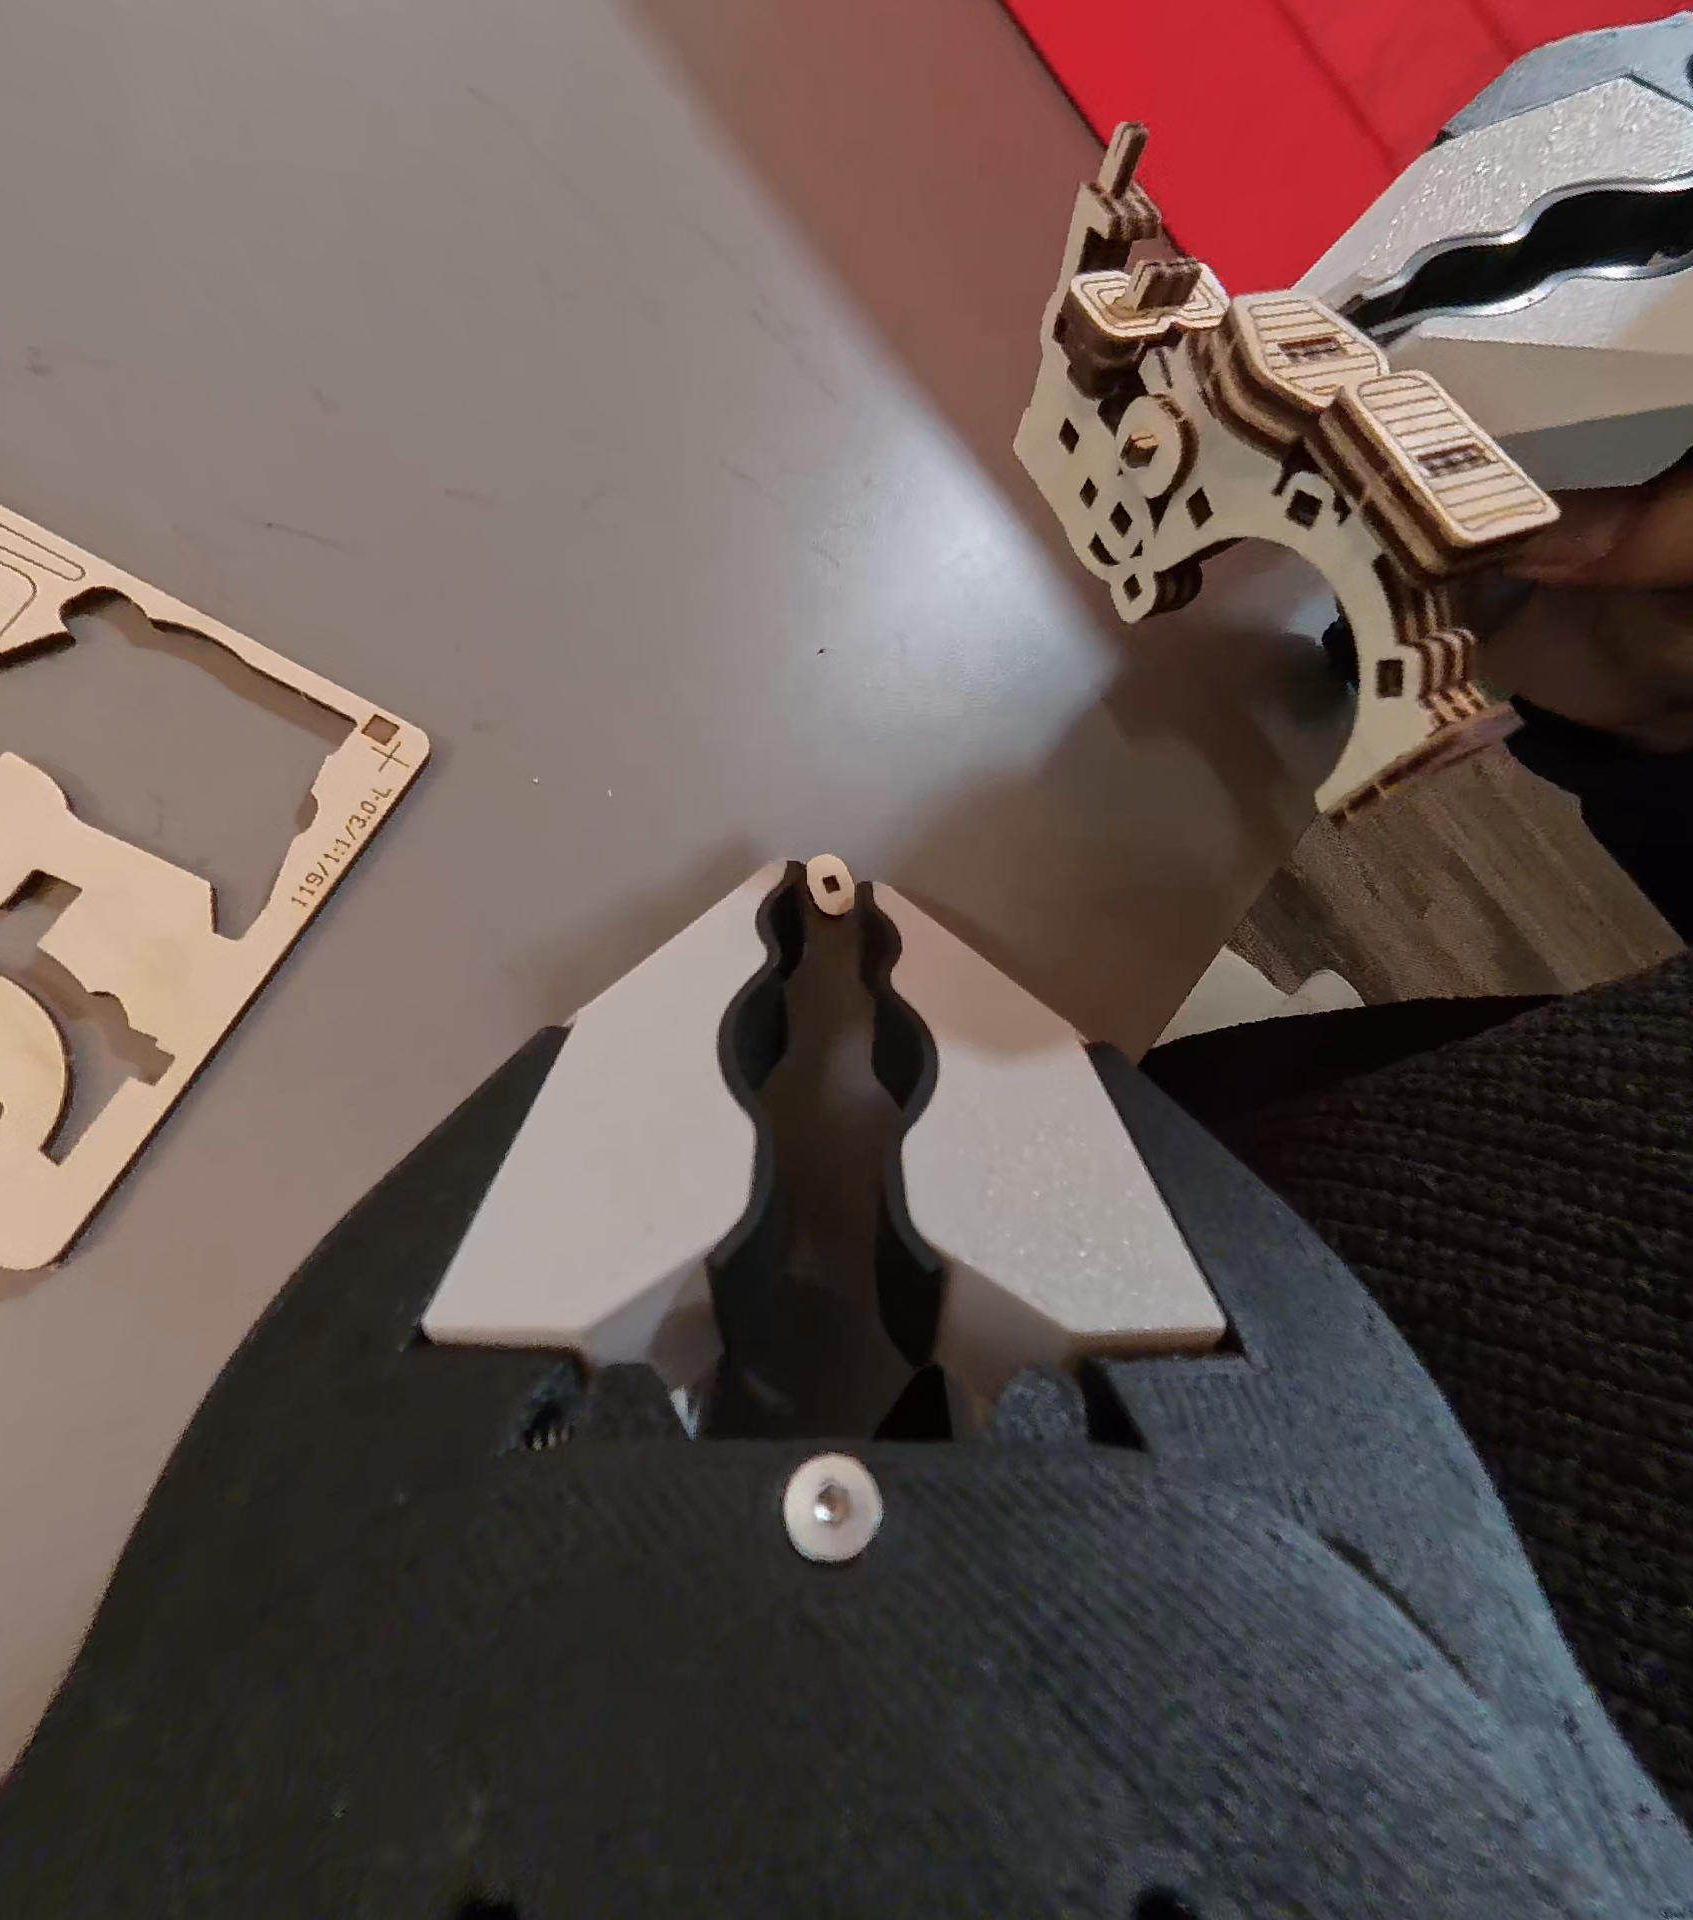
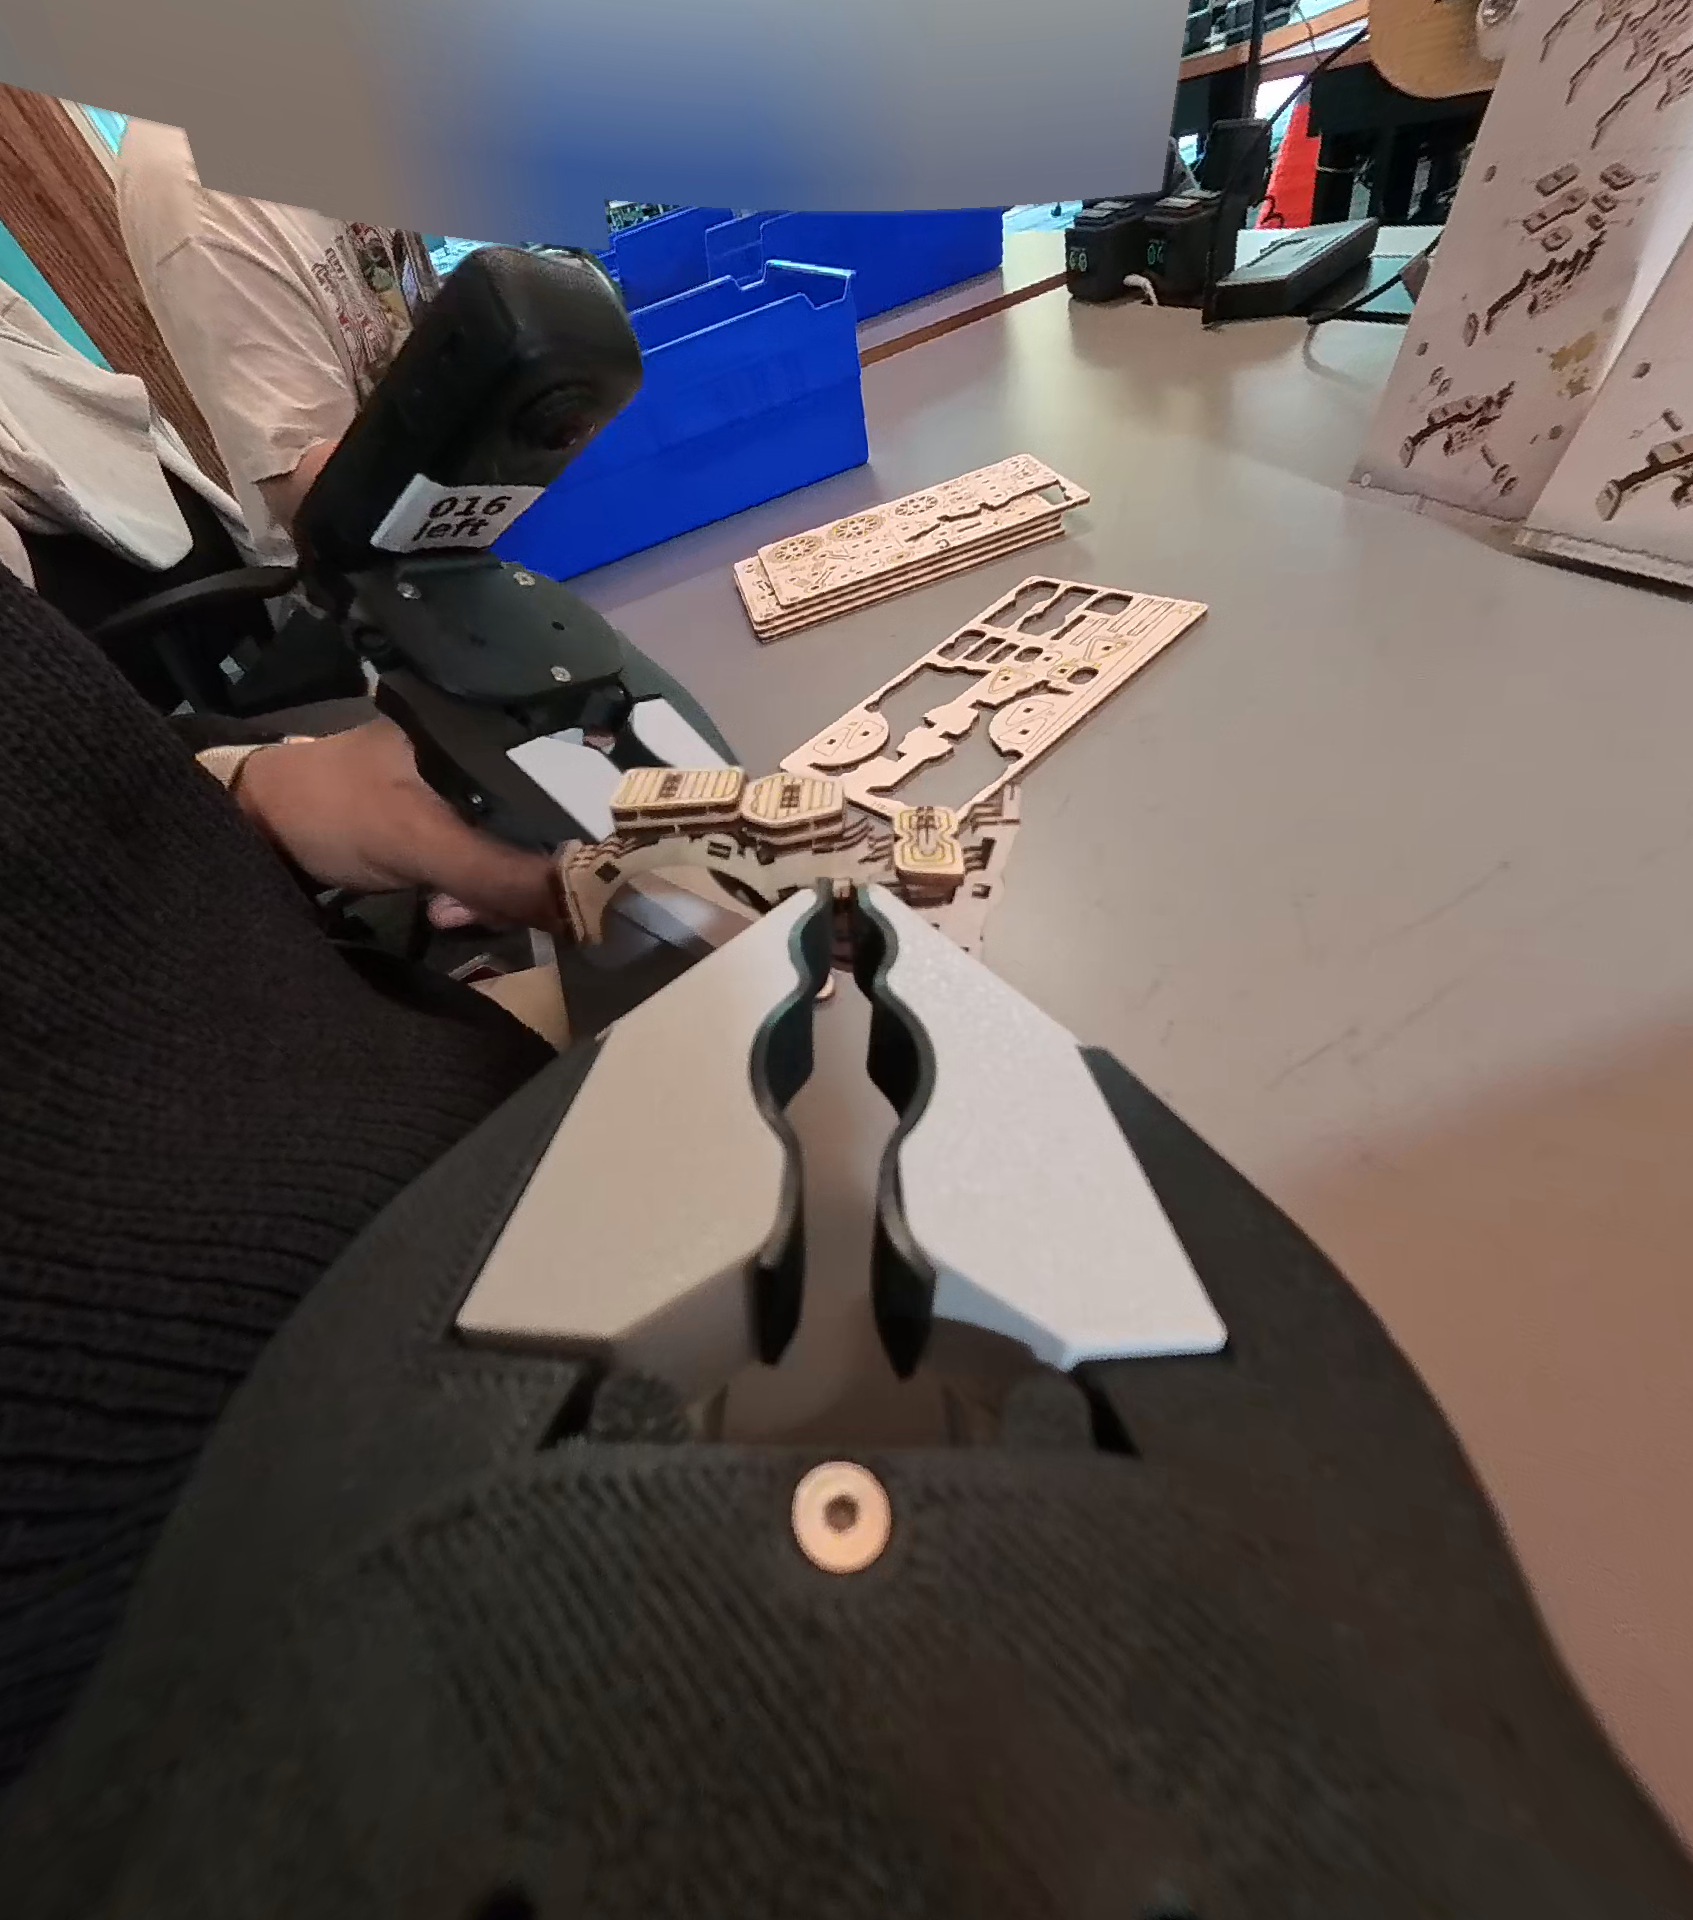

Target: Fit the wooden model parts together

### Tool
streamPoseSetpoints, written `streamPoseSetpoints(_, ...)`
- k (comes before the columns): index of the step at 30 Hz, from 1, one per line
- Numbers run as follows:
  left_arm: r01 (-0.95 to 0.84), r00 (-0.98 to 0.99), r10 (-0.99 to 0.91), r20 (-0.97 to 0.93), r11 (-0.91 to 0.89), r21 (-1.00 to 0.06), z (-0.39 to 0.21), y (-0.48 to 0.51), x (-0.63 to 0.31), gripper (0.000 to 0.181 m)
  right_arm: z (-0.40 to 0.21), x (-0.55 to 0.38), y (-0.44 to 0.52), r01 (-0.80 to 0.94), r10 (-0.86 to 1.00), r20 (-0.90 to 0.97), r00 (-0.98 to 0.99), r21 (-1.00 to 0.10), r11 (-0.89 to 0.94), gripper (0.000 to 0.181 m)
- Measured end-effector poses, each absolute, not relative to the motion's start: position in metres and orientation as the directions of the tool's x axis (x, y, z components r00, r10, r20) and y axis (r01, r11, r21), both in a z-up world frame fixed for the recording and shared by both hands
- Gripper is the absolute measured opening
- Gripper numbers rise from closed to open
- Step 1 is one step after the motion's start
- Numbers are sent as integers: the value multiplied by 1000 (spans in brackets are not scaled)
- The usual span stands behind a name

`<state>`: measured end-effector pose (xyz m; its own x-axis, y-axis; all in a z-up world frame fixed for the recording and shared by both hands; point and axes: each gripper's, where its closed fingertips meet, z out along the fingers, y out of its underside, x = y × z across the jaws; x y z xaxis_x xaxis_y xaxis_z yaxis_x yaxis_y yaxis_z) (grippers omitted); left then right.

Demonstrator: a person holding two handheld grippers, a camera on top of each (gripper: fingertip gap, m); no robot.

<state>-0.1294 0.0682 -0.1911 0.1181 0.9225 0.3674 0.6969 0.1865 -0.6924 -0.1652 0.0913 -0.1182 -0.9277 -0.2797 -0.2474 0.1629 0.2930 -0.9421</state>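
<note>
So I'm mid-fit: my left gripper (image 1: 829, 883) is pinched tight on a tiny wooden washer (image 1: 829, 885) with a square hole, and my right gripper (image 2: 840, 896) is clamped on the half-built wooden model (image 1: 1268, 447), held up off the grey table (image 1: 509, 364). My guess is the washer goes on the little peg (image 1: 1138, 445) on the model's side, so lining up the square hole is the fiddly bit. A punched-out parts sheet (image 1: 94, 831) lies off to the left, nothing really blocking.
</note>
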Motion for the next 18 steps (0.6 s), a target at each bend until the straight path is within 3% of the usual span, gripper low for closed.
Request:
streamPoseSetpoints(7, 580, 134, 920, 367, 228, -782, -158, 60, -129, 8, -117, -163, 94, 160, -297, -248, -922, -943, 291, 2)
streamPoseSetpoints(11, 510, 155, 963, 221, 114, -853, -146, 55, -135, 8, -109, -153, 94, 170, -353, -256, -900, -952, 256, 2)
streamPoseSetpoints(14, 602, 162, 969, 187, 53, -797, -169, 61, -132, 8, -109, -153, 94, 175, -353, -260, -899, -951, 257, 2)
streamPoseSetpoints(18, 664, 127, 947, 296, 140, -734, -187, 66, -126, 9, -109, -154, 95, 167, -345, -252, -904, -952, 258, 2)
